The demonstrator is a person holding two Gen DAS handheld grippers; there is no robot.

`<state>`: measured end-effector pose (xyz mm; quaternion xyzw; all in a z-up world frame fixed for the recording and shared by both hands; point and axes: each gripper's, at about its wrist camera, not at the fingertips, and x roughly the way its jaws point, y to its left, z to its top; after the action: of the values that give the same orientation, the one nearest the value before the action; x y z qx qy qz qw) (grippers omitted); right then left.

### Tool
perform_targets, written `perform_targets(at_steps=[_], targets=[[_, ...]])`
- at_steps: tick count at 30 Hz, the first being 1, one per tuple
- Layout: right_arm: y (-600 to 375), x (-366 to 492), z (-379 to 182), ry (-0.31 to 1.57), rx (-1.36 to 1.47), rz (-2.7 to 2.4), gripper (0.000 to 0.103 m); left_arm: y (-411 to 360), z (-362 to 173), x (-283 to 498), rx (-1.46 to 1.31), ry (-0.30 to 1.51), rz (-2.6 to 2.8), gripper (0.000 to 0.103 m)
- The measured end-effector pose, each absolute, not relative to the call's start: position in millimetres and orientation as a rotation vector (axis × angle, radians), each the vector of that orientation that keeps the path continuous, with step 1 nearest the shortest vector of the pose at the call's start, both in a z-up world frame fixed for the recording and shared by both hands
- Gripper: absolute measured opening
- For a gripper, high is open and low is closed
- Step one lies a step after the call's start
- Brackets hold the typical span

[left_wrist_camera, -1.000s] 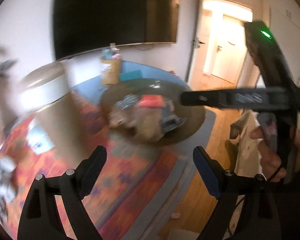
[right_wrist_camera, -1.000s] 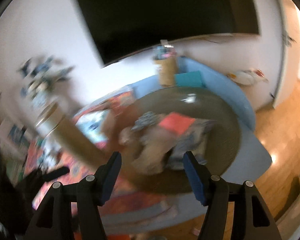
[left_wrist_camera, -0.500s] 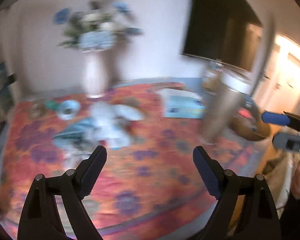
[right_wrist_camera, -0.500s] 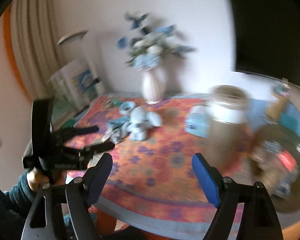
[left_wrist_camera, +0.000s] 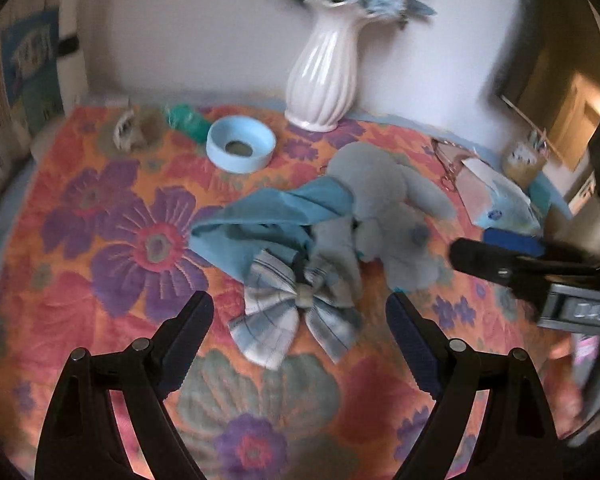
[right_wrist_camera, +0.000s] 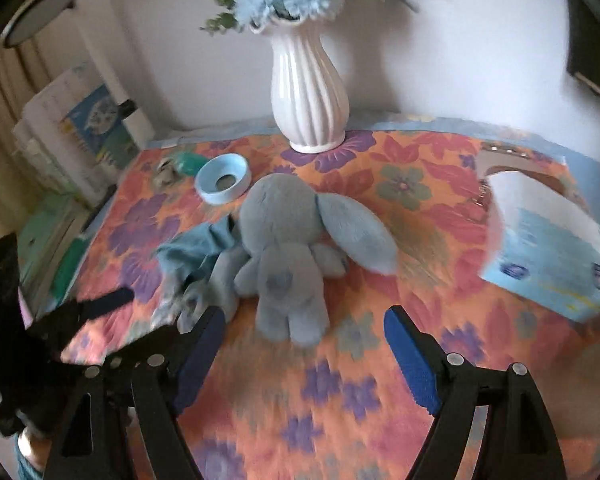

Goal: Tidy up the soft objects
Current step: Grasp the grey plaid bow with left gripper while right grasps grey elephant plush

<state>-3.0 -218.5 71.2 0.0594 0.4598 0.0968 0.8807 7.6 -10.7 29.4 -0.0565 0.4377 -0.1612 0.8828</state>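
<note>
A grey-blue plush rabbit [right_wrist_camera: 288,248] lies on the flowered orange cloth [right_wrist_camera: 400,360], beside a crumpled teal cloth [left_wrist_camera: 268,220] and a checked bow [left_wrist_camera: 296,312]. My left gripper [left_wrist_camera: 300,332] hovers open just short of the bow, nothing between its fingers. My right gripper [right_wrist_camera: 304,348] stands open in front of the rabbit's feet, also with nothing in it. In the left wrist view the rabbit [left_wrist_camera: 384,216] lies past the bow, and the right gripper's fingers [left_wrist_camera: 512,256] reach in from the right edge. The left tool shows dark at the left of the right wrist view.
A white ribbed vase [right_wrist_camera: 308,88] of blue flowers stands at the back against the wall. A light blue bowl [left_wrist_camera: 240,148] sits left of it. A blue tissue box [right_wrist_camera: 548,252] lies at the right. Books [right_wrist_camera: 80,132] are stacked at the far left.
Both views have swung left from the round table with the pile to the flowered cloth and dropped closer to the rabbit and bow. The right jaws stand wider than a second ago.
</note>
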Motion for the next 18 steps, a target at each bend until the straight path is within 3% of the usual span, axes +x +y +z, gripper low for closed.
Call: perform_targets(at_steps=[7, 8, 10, 11, 12, 18], targets=[[-197.0, 33.4, 42.6, 0.950, 0.141, 0.170, 0.079, -20.9, 15.1, 11.1, -0.077, 0.912, -0.339, 0.087], [-193.7, 35.8, 39.0, 0.952, 0.124, 0.158, 0.069, -21.1, 13.0, 11.9, -0.068, 0.917, -0.338, 0.086], [-191.3, 39.1, 30.5, 0.965, 0.136, 0.171, 0.059, -24.5, 11.3, 13.1, -0.050, 0.920, -0.335, 0.073], [-193.1, 37.9, 30.4, 0.959, 0.147, 0.177, 0.055, -25.6, 10.8, 13.5, -0.044, 0.921, -0.339, 0.053], [-194.3, 35.8, 32.0, 0.947, 0.157, 0.190, 0.044, -27.7, 10.7, 12.5, -0.027, 0.918, -0.339, 0.048], [-213.3, -9.0, 62.6, 0.895, 0.171, 0.215, 0.039, -20.0, 24.9, -16.8, -0.039, 0.886, -0.432, 0.047]])
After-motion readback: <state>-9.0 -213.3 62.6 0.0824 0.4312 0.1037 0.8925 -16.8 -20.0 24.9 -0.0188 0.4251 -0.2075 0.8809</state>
